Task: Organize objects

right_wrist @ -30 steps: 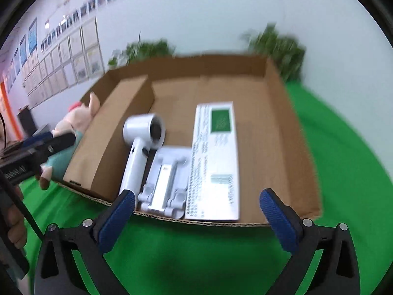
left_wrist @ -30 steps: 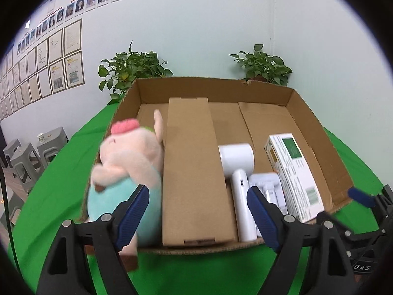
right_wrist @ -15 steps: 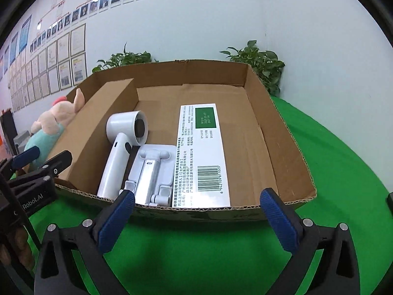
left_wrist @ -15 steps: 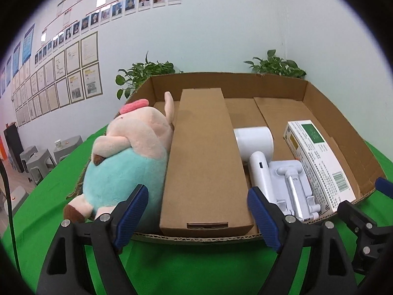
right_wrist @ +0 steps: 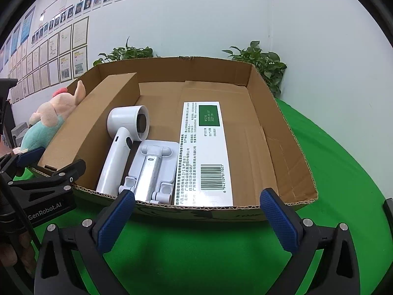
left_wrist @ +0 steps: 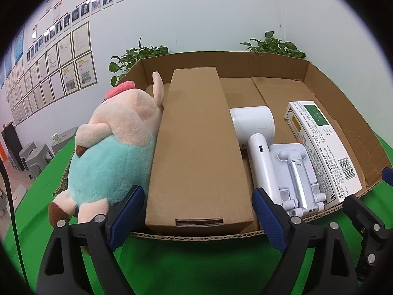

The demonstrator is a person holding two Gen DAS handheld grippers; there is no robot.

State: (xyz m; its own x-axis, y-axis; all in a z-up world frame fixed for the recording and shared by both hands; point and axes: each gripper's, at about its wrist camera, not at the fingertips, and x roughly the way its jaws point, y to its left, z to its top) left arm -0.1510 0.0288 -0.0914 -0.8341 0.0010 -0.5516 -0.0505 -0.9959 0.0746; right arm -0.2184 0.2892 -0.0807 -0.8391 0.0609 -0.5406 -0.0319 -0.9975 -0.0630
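One plush [left_wrist: 110, 152], one carton [left_wrist: 199, 147], one dryer [left_wrist: 258, 142], one stand [left_wrist: 294, 172] and one packet [left_wrist: 324, 147] are seen in the box [left_wrist: 343, 113]; both jaws are held released, the left just widened.

White wall [left_wrist: 208, 19], framed papers [left_wrist: 73, 68]

Ahead of the right gripper's fingers [right_wrist: 277, 216]: bare floor of the tray [right_wrist: 248, 132], open. Ahead of the left gripper's fingers [left_wrist: 267, 213]: long carton [left_wrist: 196, 147], blocking.

In the tray [left_wrist: 343, 113] the long box [left_wrist: 196, 147] lies leftmost, then the dryer [left_wrist: 258, 135], the stand [left_wrist: 297, 172] and the carton [left_wrist: 321, 147] rightward. The plush [left_wrist: 110, 152] leans outside the tray's left wall. Two plants [right_wrist: 260, 61] stand behind the tray.
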